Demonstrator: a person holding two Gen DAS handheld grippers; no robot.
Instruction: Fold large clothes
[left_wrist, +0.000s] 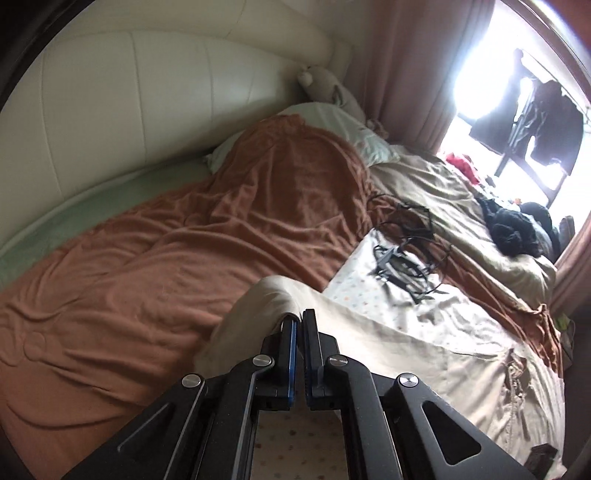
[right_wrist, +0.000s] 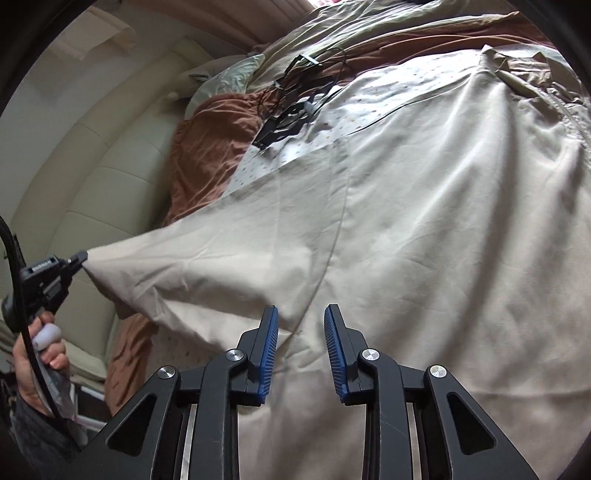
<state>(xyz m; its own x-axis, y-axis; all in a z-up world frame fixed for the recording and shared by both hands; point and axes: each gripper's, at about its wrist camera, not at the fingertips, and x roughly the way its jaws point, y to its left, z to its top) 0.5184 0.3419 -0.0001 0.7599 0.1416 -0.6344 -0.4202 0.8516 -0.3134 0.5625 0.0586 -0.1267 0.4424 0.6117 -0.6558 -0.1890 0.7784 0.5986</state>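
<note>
A large beige jacket (right_wrist: 424, 221) with a zipper (right_wrist: 576, 122) lies spread on the bed. My left gripper (left_wrist: 300, 317) is shut on a corner of the beige jacket (left_wrist: 406, 343) and lifts it off the bed. In the right wrist view the left gripper (right_wrist: 82, 255) shows at the far left, pulling the cloth taut. My right gripper (right_wrist: 301, 314) is open and empty, its fingertips just above the jacket's near part.
A brown blanket (left_wrist: 184, 240) covers the bed's left side. A dotted white sheet (left_wrist: 369, 280) lies under the jacket. Black cables and a black frame (left_wrist: 402, 258) lie on it. Pillows (left_wrist: 332, 122), a cream headboard (left_wrist: 147, 99), dark clothes (left_wrist: 517, 229) and a bright window (left_wrist: 487, 74) lie beyond.
</note>
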